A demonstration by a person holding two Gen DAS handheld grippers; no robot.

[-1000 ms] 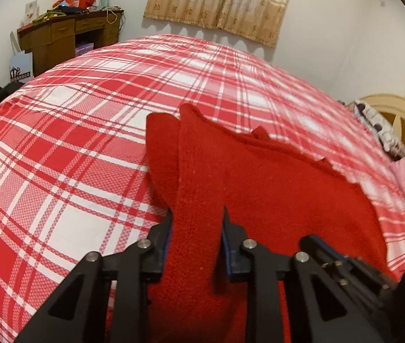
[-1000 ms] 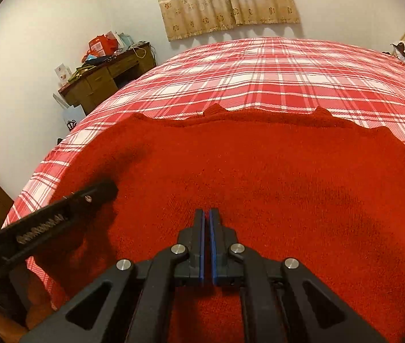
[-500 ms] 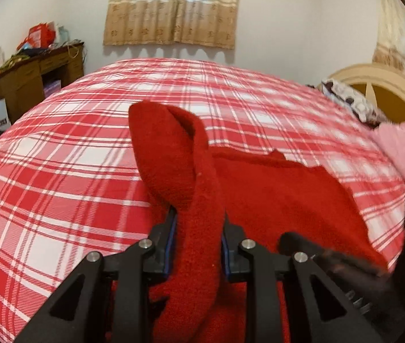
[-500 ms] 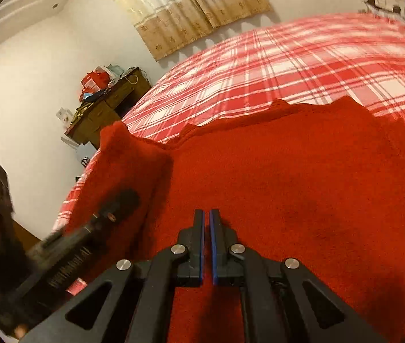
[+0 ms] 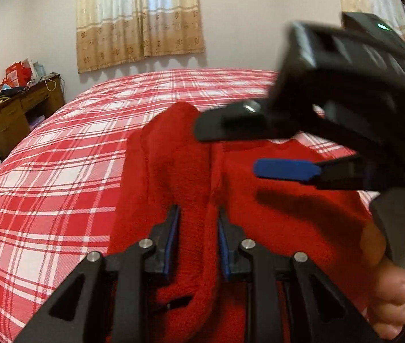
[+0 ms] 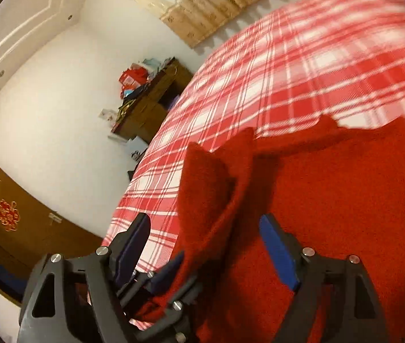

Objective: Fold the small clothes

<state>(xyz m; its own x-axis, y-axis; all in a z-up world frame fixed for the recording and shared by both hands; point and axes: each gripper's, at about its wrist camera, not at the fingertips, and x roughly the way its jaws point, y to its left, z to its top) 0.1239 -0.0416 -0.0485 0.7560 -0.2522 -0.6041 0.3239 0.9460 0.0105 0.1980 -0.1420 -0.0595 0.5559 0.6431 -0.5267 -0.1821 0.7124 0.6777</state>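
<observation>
The red knit garment [image 5: 288, 223] lies near the close edge of the red-and-white plaid bedspread [image 5: 59, 188], with wide bare plaid beyond it and to its left, while the right gripper [image 5: 256, 148] crosses just above it with its jaws spread wide and gripping nothing. The left gripper [image 5: 198, 223] is clenched on a raised ridge of the garment whose long axis runs away toward the curtained window [image 5: 139, 20]. A cluttered wooden desk [image 5: 16, 108] stands against the white wall beside the bed.

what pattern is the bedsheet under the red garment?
Red-and-white plaid bedsheet, clearest in the left wrist view; the red garment lies on it.
</observation>
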